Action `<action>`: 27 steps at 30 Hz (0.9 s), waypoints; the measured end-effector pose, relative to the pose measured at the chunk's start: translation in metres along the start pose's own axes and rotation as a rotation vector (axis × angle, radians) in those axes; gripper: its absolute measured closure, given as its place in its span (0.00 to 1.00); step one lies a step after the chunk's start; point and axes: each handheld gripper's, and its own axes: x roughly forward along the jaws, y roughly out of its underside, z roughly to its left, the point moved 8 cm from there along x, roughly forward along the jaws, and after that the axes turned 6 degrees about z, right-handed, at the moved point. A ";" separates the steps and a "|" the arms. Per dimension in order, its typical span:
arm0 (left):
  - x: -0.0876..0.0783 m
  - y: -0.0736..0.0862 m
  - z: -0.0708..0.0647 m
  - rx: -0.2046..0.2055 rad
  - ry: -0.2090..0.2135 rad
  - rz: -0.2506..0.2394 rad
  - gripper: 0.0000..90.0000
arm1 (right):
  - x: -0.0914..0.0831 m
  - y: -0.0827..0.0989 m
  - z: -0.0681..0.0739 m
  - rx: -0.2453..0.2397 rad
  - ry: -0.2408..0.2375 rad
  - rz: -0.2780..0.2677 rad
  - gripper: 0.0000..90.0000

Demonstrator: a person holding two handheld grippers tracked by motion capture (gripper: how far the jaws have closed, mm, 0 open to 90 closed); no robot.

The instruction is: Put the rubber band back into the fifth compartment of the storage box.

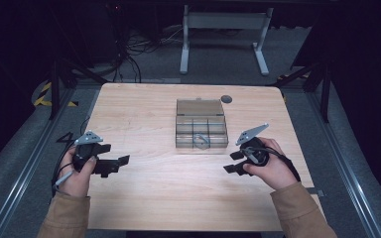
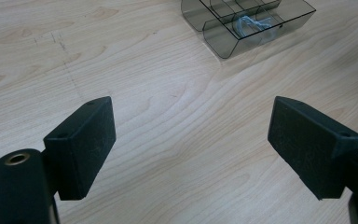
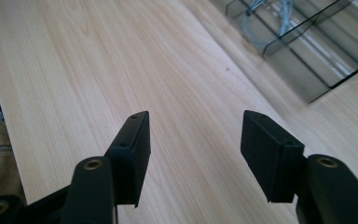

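Here we see both grippers held low over the wooden table [image 1: 144, 198], on either side of a clear smoky compartment box [image 1: 201, 124] that stands at mid-table with its lid folded back. The left gripper [image 1: 120, 162] has its jaws spread wide with bare wood between them; the right gripper [image 1: 234, 161] is likewise parted and grips nothing. A small pale item [image 1: 201, 140], perhaps a bagged part or coiled wire, lies in the middle compartment of the box's near row, well apart from both tools.

We judge the step in hand to be an approach to the box. To do it well, we would bring the right gripper in over the near wall, keep the jaws spread until they straddle the item, and use the left to steady the box against sliding.

We cannot make out what the item is: the tinted walls blur it in the left gripper view [image 2: 251, 24], and the right gripper view cuts the box [image 3: 317, 51] off at its corner.
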 end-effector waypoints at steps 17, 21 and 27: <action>-0.001 -0.001 -0.001 0.006 0.002 -0.001 0.18 | 0.037 0.028 0.009 0.000 -0.005 0.023 0.50; -0.001 -0.001 0.000 0.005 0.000 -0.005 0.18 | 0.045 0.032 0.010 0.007 -0.013 0.041 0.49; -0.001 -0.001 0.000 0.006 0.005 -0.006 0.18 | 0.056 0.039 0.009 0.006 -0.008 0.078 0.47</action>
